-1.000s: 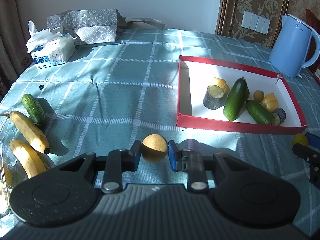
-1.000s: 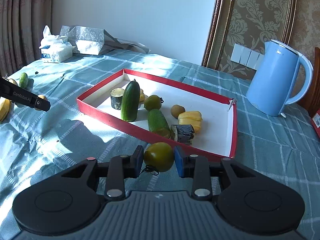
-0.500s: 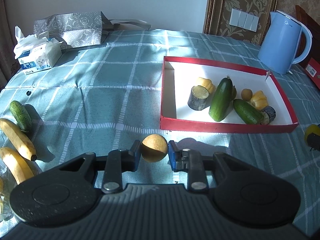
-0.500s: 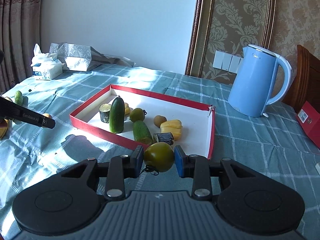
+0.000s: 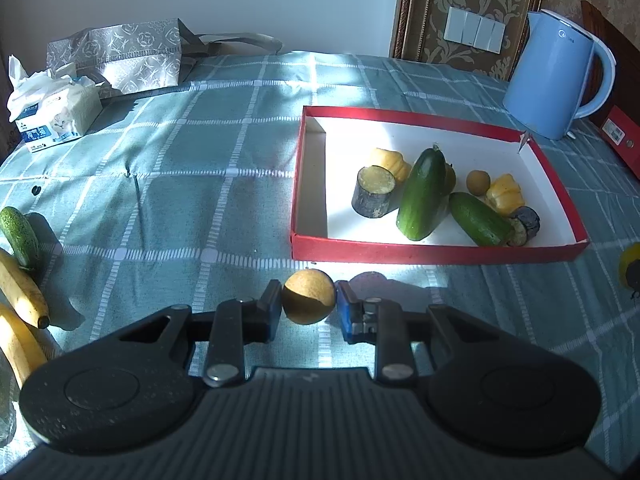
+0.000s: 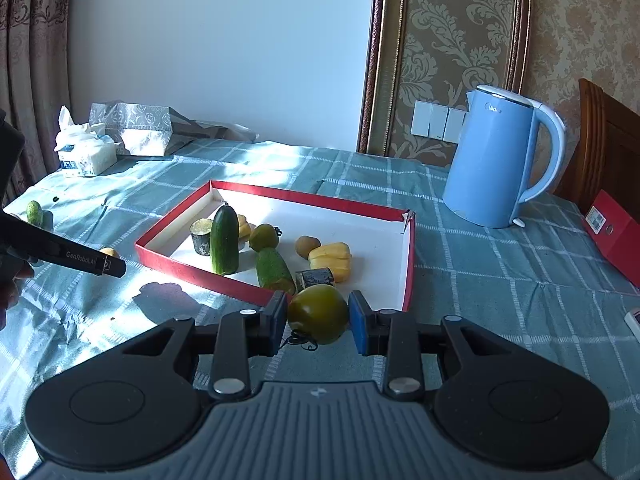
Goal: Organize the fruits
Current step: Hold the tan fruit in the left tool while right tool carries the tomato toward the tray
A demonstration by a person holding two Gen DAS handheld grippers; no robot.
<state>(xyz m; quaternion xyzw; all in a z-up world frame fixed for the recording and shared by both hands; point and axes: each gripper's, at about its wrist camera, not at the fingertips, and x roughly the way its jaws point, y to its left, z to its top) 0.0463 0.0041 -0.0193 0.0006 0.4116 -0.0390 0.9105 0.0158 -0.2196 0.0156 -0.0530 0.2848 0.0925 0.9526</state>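
Teal checked tablecloth [image 5: 224,184] across the left wrist view, lit by hard sun. At bottom centre, left gripper [image 5: 308,308] closed on a round tan-yellow fruit [image 5: 308,296], blue pads pressed to both its sides, held above the cloth just short of the near wall of a red tray [image 5: 436,250]. Inside the white-floored tray: a long cucumber [image 5: 422,196] leaning, a shorter cucumber [image 5: 478,220], a dark-skinned cut stub [image 5: 374,192], two yellow ridged pieces and a small brown round fruit [image 5: 478,182]. Far left on the cloth, a small cucumber [image 5: 18,236] beside two bananas [image 5: 22,288]. Tissue pack [image 5: 54,114] and silver patterned bag [image 5: 116,56] at the back left, blue kettle [image 5: 554,76] at the back right.

Same red tray [image 6: 410,268] in the right wrist view, seen from its other end. Right gripper [image 6: 318,316] clamped on a dull green tomato [image 6: 318,312], pads touching each side, raised close to the tray's near corner. Long cucumber [image 6: 225,240] upright-leaning inside. Left gripper [image 6: 106,264] visible at the left edge as a dark finger. Blue kettle [image 6: 498,160] beyond the tray, red box [image 6: 614,232] at far right.
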